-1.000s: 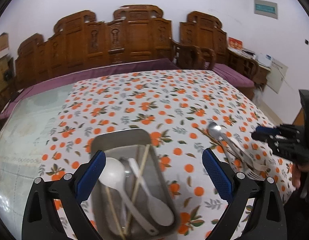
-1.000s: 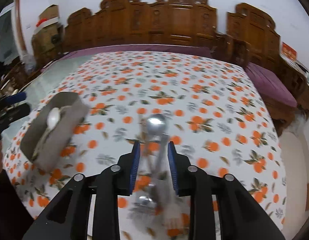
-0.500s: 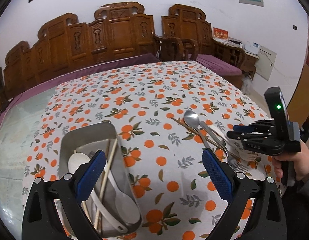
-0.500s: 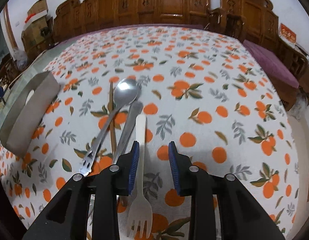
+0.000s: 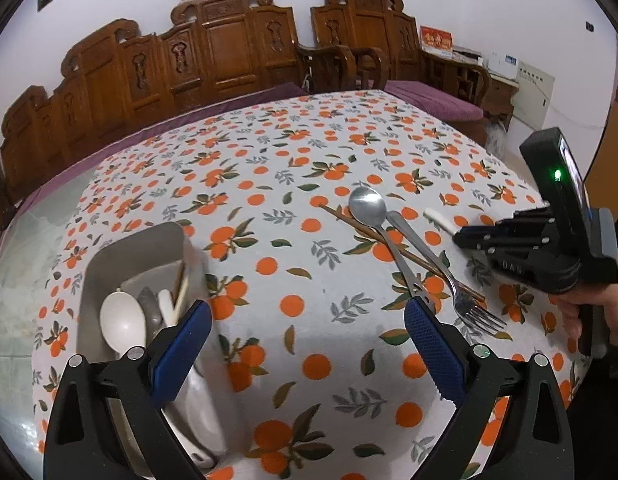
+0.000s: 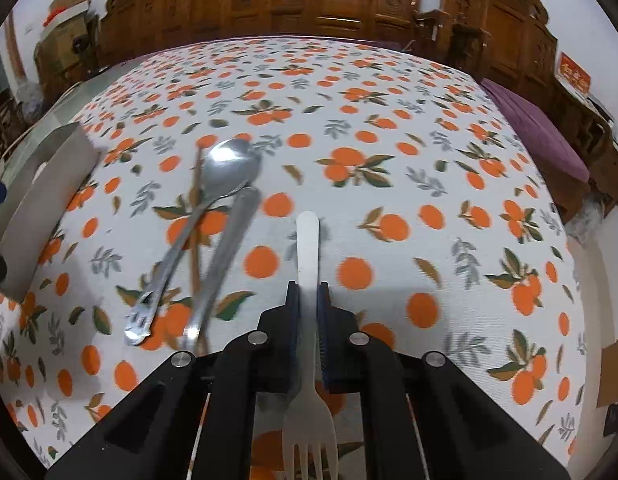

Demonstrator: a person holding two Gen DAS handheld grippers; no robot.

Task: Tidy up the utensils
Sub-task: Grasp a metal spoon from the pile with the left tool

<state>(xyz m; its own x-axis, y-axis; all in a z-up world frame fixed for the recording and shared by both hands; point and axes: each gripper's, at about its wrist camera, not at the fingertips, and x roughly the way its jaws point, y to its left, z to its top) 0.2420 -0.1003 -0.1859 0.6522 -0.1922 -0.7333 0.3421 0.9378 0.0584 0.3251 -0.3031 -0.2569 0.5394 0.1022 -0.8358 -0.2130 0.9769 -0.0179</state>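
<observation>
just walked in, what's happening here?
A person with two handheld grippers is sorting cutlery into a grey tray. The right gripper is shut on a white plastic fork. The left gripper hovers open near the tray. A metal spoon, metal fork and chopstick lie on the tablecloth.

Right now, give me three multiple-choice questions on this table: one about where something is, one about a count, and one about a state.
1. Where does the metal spoon lie?
A. in the grey tray
B. on the tablecloth, across a chopstick
C. on a chair

2. How many metal utensils lie loose on the tablecloth?
A. two
B. four
C. none

3. What is the right tool doing?
A. open over the spoon
B. shut on the white fork
C. holding the tray

Answers:
1 B: its handle crosses the chopstick, away from the tray.
2 A: only the spoon and a metal fork.
3 B: its pads press the white fork handle; the left tool is open.
</observation>
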